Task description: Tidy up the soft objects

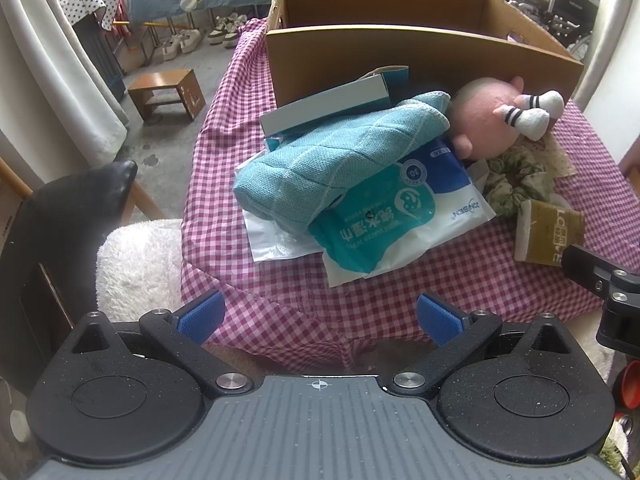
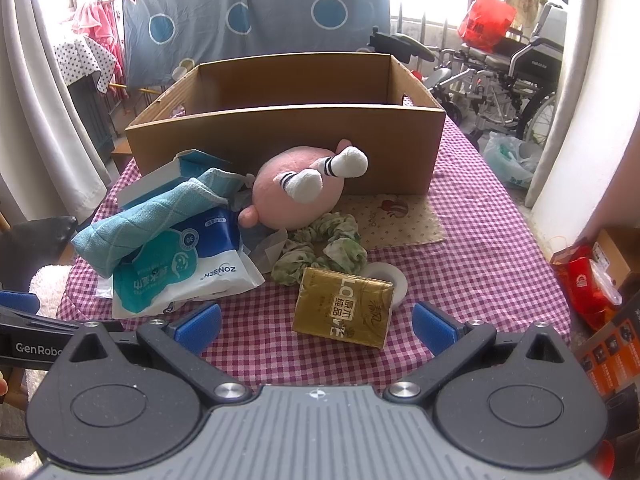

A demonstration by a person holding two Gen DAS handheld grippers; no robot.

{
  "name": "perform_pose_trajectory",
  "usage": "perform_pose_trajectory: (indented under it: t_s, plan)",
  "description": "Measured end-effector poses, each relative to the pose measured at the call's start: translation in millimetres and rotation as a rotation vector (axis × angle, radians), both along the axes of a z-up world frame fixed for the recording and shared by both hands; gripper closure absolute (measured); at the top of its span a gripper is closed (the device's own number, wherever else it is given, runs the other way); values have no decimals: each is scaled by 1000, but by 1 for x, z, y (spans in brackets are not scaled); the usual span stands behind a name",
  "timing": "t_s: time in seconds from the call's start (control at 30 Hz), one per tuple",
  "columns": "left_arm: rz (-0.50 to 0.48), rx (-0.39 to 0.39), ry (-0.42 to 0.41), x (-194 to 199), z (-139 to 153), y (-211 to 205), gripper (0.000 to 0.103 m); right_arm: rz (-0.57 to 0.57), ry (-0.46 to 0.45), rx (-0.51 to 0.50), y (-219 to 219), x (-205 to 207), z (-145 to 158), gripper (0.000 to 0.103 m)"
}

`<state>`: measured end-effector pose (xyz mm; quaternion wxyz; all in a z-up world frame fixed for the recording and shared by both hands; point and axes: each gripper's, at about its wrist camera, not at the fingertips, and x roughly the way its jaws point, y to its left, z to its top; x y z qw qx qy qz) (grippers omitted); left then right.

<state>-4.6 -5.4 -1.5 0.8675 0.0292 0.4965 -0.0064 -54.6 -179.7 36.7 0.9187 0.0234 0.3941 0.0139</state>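
Both grippers, left point(image 1: 320, 320) and right point(image 2: 316, 326), hover spread wide and empty. A waffle-weave teal towel point(image 1: 320, 156) drapes a glossy wet-wipes pack point(image 1: 396, 216); at 2 o'clock lies the fuzzy pink plush point(image 1: 484, 120). A corrugated cardboard box point(image 2: 288, 136) stands on the magenta gingham tablecloth point(image 2: 480, 240).

Your left view low at the table's near-left edge, your right view beside it, both facing the cardboard box point(image 1: 420, 60) point(image 2: 288, 140), close, sharing the pile before it.

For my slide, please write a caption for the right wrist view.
Open right gripper facing a gold tissue pack, green scrunchie, pink plush toy and cardboard box.
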Motion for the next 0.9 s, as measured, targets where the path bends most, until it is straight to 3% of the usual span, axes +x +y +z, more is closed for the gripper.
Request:
perform_pose_trajectory:
  t_s: [0.9]
  plan:
    - [2, 9, 6, 0, -1, -1, 0, -7, -4, 3, 0, 0, 0, 0]
